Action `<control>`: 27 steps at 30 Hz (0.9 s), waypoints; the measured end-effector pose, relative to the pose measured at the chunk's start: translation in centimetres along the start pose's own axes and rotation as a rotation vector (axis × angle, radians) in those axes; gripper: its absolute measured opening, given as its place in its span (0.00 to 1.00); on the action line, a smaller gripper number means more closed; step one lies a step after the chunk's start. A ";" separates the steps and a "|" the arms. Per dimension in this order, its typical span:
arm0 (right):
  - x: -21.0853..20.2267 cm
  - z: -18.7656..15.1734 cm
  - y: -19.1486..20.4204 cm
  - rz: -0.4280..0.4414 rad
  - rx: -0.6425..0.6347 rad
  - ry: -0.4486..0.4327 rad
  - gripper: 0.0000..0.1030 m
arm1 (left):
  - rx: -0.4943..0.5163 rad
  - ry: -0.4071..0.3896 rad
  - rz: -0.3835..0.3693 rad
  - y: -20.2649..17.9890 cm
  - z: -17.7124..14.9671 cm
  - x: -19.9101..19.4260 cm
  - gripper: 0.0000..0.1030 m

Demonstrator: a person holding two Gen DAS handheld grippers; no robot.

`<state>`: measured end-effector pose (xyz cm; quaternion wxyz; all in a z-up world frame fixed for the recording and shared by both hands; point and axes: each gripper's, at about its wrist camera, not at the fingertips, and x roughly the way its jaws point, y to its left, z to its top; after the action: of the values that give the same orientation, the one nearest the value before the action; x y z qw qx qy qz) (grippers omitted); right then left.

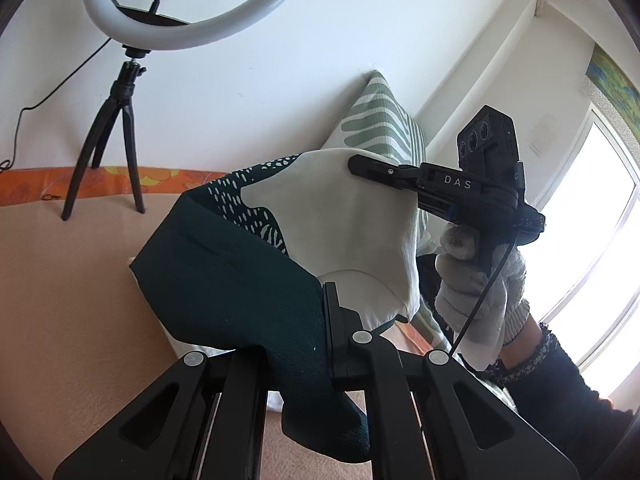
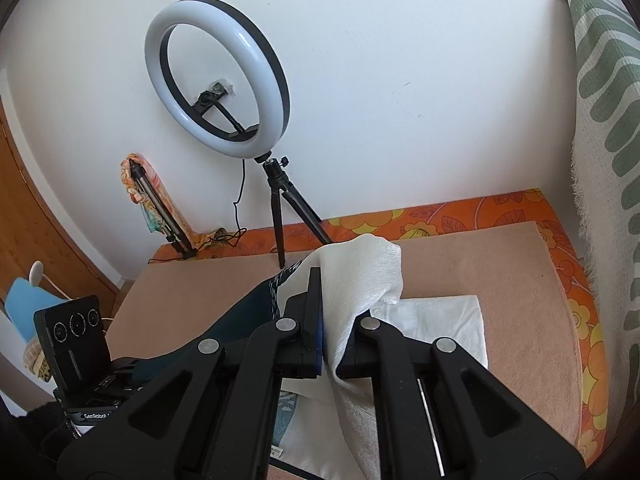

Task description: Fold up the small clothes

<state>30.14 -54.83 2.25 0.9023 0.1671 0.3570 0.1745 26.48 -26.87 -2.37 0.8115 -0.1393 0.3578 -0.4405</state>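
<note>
A small garment, dark green (image 1: pixel 224 280) with a white dotted pattern and a cream inner side (image 1: pixel 352 232), is held up in the air between both grippers. My left gripper (image 1: pixel 316 320) is shut on its dark green edge. My right gripper (image 2: pixel 332 320) is shut on the cream part (image 2: pixel 360 272); it also shows in the left wrist view (image 1: pixel 360 164), held by a gloved hand (image 1: pixel 476 292). The left gripper's body shows at the lower left of the right wrist view (image 2: pixel 80 344). A folded white cloth (image 2: pixel 440 320) lies on the peach surface (image 2: pixel 500 264) under the garment.
A ring light on a black tripod (image 2: pixel 280 208) stands at the back of the surface by the white wall. A green-and-white patterned pillow (image 2: pixel 608 120) leans at the right. An orange flowered sheet (image 2: pixel 440 208) borders the surface. A window (image 1: pixel 592 208) is at the right.
</note>
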 end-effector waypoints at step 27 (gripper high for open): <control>2.4 -4.1 -13.9 -0.243 0.167 0.098 0.44 | 0.078 0.191 0.213 2.3 -4.8 1.1 0.13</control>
<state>31.59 -65.36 -7.91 0.8813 0.1884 0.4314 0.0416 24.90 -25.96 -7.50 0.8207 -0.0264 0.4288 -0.3767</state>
